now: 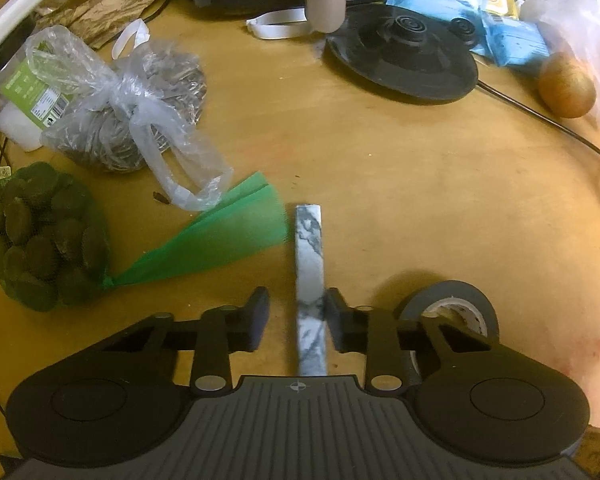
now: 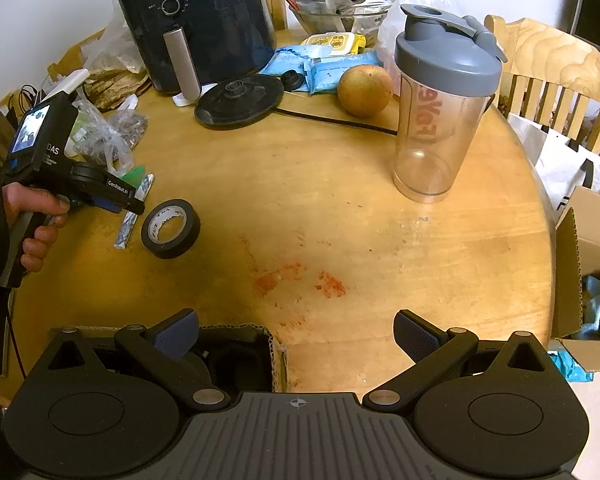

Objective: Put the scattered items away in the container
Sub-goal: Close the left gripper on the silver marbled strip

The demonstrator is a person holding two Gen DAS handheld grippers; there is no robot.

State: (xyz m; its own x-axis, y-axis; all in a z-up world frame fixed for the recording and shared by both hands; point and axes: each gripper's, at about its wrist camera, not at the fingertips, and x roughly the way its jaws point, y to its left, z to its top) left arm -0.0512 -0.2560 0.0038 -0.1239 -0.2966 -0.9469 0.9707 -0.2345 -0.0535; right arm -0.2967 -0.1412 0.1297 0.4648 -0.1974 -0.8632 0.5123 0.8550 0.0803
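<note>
A white-and-grey marbled bar [image 1: 310, 276] lies on the wooden table, between the fingers of my left gripper [image 1: 296, 314]. The right finger touches it, the left finger stands apart, so the jaws are open around it. A black tape roll [image 1: 456, 308] sits just right of that gripper. In the right wrist view the left gripper [image 2: 134, 206] is over the bar [image 2: 134, 216], with the tape roll [image 2: 171, 229] beside it. My right gripper [image 2: 296, 338] is open and empty above a small cardboard box [image 2: 276, 350] with black items at the table's near edge.
A green net bag [image 1: 44, 240], a plastic bag of metal scourers [image 1: 132, 120], a kettle base [image 1: 404, 58] and a fruit [image 1: 566, 88] lie around. A shaker bottle [image 2: 440, 108], an air fryer [image 2: 204, 20] and a chair [image 2: 552, 76] are further off.
</note>
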